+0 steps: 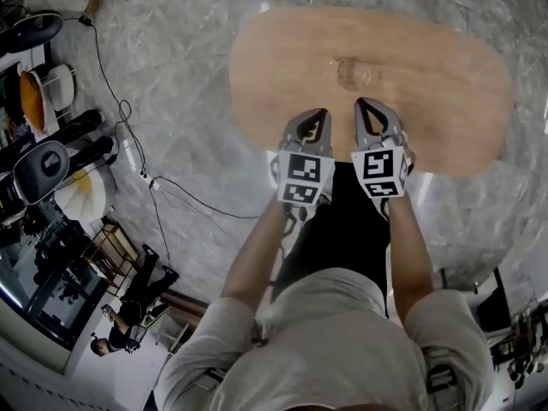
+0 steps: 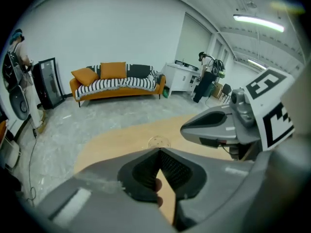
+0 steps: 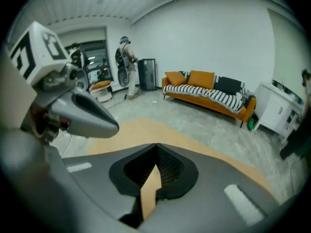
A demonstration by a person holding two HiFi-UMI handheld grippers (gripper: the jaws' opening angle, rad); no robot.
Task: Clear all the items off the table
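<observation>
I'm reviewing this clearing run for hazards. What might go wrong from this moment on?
1. The clear glass hardly stands out against the wooden table; a misjudged reach may tip it.
2. The left gripper and right gripper both have their jaws together; unless one opens first, it would likely shove the glass.
3. A cable trails across the floor near the table, a possible trip hazard.

A clear glass [image 1: 353, 73] stands on the wooden table [image 1: 445, 92]. At its 6 o'clock, the left gripper [image 1: 318, 112] and right gripper [image 1: 363, 103] hover side by side.
</observation>
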